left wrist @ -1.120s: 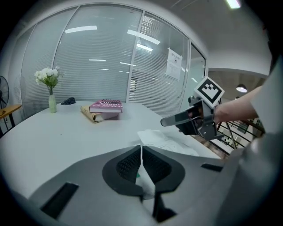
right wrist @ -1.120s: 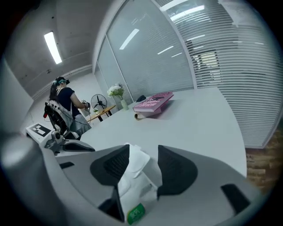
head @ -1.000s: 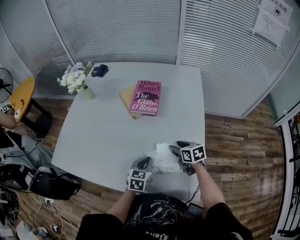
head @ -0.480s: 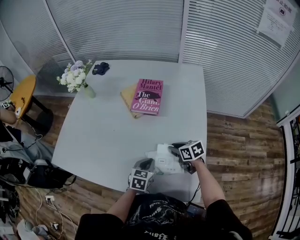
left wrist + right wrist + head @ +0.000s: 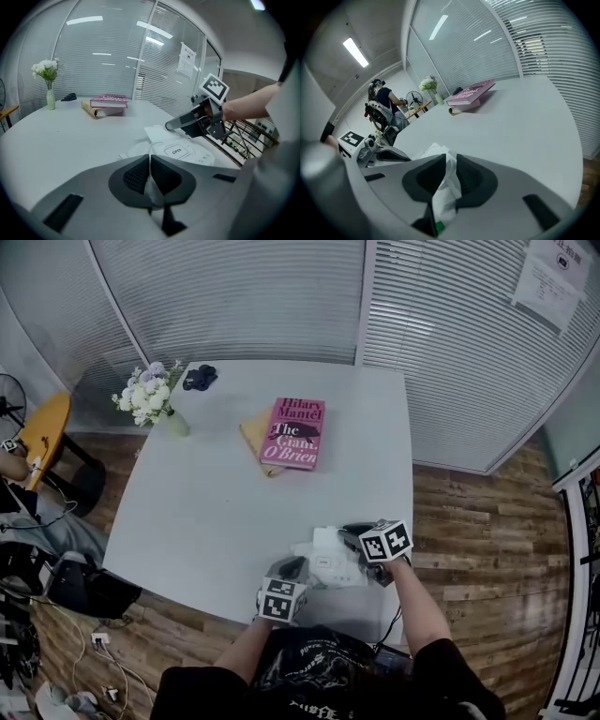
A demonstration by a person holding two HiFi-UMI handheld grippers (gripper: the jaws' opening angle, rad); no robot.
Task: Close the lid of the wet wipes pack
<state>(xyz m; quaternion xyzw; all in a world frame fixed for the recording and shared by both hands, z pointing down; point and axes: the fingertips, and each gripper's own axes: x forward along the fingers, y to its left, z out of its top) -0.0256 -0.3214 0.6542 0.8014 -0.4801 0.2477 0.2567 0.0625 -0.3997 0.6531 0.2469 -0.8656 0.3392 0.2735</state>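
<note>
Near the front edge of the tabletop [image 5: 216, 512], the wet wipes pack [image 5: 328, 568] lies lengthwise between both grippers, the left gripper [image 5: 150, 174] with fingers [image 5: 136, 176] clamped on its left end, the right gripper [image 5: 449, 176] closing its fingers around film at the other end, and the "OPEN" lid [image 5: 177, 151] just ahead of the left one.
</note>
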